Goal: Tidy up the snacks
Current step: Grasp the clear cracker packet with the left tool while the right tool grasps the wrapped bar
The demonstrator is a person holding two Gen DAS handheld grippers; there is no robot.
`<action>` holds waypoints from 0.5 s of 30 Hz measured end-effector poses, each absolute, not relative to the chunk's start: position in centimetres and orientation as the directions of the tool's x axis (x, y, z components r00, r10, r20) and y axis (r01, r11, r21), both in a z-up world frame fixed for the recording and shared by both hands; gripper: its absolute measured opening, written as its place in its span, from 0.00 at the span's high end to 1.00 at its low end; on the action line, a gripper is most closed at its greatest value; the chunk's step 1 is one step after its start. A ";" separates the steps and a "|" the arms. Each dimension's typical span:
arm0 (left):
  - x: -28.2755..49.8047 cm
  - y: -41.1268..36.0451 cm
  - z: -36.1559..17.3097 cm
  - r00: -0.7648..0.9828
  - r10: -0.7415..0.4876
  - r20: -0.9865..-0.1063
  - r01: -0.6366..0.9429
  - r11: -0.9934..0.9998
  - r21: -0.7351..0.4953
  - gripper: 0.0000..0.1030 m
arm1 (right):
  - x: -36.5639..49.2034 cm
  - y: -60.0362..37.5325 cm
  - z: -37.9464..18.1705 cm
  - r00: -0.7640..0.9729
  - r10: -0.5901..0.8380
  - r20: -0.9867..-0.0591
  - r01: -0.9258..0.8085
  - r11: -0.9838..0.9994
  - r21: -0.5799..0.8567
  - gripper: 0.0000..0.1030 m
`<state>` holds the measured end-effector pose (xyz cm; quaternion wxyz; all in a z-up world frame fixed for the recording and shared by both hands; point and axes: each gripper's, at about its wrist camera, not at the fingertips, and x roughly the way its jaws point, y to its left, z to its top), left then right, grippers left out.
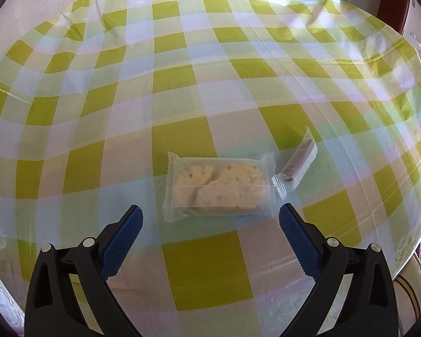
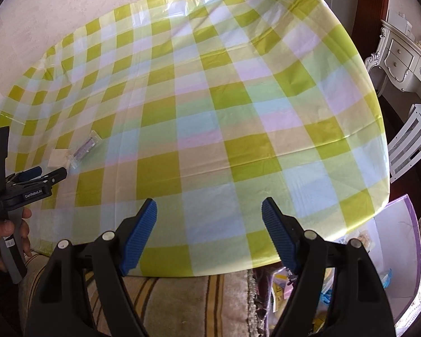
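Cake pack (image 1: 220,189) lies flat on checked counter (image 1: 210,84), long side running across, right ahead of our left tool (image 1: 210,221). Thin snack bar (image 1: 297,163) touches its right end. Left tool spread wide, pinching nothing. Right tool (image 2: 209,213) far off, half spread, holds nothing. We judge left nearer.

In the right wrist view we see the hand (image 2: 7,238) on the left gripper (image 2: 46,174) cut off by the picture's left edge. The two wrapped snacks (image 2: 70,156) beyond it are too small to identify. The purple-edged box (image 2: 398,224) beside the table is half hidden behind the right gripper's fingers (image 2: 283,241); its contents blur together.
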<state>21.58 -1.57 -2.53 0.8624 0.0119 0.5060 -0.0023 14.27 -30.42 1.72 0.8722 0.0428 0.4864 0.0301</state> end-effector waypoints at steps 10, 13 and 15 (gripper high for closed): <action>23.0 -1.0 -3.4 0.496 -0.017 -0.868 0.040 0.999 0.004 0.16 | 16.9 -24.8 1.3 0.515 0.148 -0.844 -0.135 0.987 0.091 0.23; 23.0 -0.9 -3.1 0.507 -0.023 -0.861 0.048 0.999 0.001 0.28 | 17.7 -22.4 1.1 0.510 0.169 -0.843 -0.207 0.976 0.070 0.23; 22.9 -0.8 -3.0 0.512 -0.027 -0.859 0.056 0.998 0.002 0.30 | 18.2 -20.8 0.9 0.508 0.178 -0.843 -0.259 0.965 0.048 0.23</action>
